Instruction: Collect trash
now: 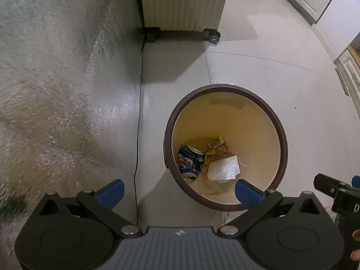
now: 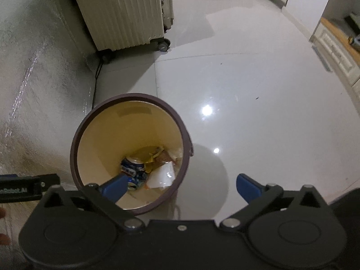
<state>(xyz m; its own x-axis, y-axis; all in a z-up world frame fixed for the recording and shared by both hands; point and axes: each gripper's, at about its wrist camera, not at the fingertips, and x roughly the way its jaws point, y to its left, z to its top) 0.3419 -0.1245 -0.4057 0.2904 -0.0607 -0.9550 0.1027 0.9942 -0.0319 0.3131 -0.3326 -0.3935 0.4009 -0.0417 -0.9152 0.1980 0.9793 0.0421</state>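
A round waste bin (image 1: 282, 132) (image 2: 75, 139) with a brown rim and cream inside stands on the floor. At its bottom lie a crushed blue can (image 1: 190, 159) (image 2: 132, 168), a clear plastic wrapper over white paper (image 1: 222, 167) (image 2: 163, 175) and a yellow-orange wrapper (image 1: 217, 148) (image 2: 157, 156). My left gripper (image 1: 180, 191) hangs open above the bin's near left edge, nothing between its blue fingers (image 1: 113, 191). My right gripper (image 2: 180, 187) is open above the bin's near right edge, also empty.
A cream ribbed suitcase (image 1: 184, 2) (image 2: 122, 11) on castors stands beyond the bin. A shiny foil-like mat (image 1: 56, 90) (image 2: 33, 90) lies left of it, with a black cable (image 1: 138, 123) along its edge. White cabinets (image 1: 346, 72) line the far right. Glossy tiles (image 2: 247, 90) surround the bin.
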